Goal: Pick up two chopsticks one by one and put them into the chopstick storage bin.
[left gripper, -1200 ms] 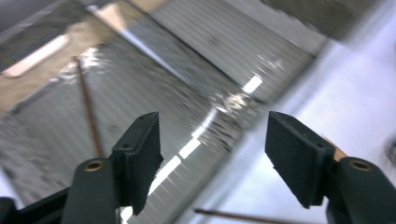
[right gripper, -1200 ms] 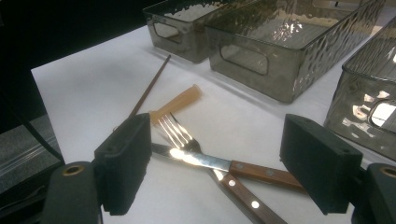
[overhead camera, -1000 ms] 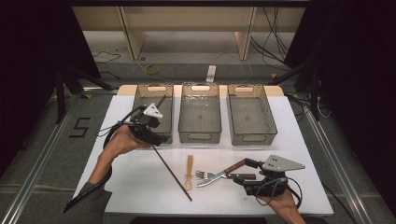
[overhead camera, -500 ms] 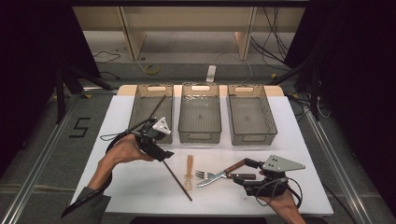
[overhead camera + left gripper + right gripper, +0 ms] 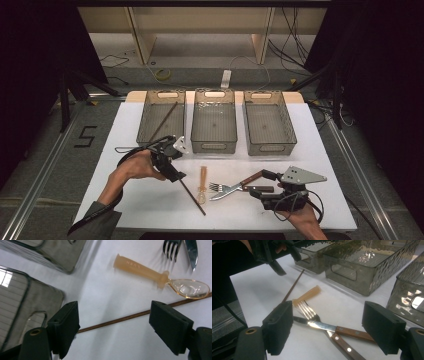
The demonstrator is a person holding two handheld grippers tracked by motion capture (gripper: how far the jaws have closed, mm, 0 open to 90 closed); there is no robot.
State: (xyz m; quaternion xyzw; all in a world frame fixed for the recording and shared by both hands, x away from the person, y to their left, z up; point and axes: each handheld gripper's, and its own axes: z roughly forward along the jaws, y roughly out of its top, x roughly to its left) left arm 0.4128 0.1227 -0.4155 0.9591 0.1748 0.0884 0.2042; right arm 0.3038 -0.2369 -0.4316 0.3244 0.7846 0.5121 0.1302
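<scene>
Left tool (image 5: 172, 172) sits low over the white bench (image 5: 150, 210), jaws spread wide and just been opening; nothing gripped. In the left gripper view the brown chopstick (image 5: 140, 314) lies flat on the bench and runs across the gap between the two jaws, neither pad pressing on it. High view: the chopstick (image 5: 192, 196) runs from under the left tool toward the near edge of the bench.

Right tool (image 5: 272, 187) rests near the right front of the bench, jaws wide apart, holding nothing. Right gripper view: fork (image 5: 308, 311) and knife (image 5: 322, 326), both with wooden handles, lie crossed on the bench between and just beyond its jaws, not clamped.

Amber plastic spoon (image 5: 202, 182) lies between the chopstick and the fork tines, apart from the chopstick, clear bowl toward the near edge.

Three clear bins stand in a row at the far side. Left bin (image 5: 145, 131) holds a second chopstick (image 5: 163, 121), lying diagonally.
</scene>
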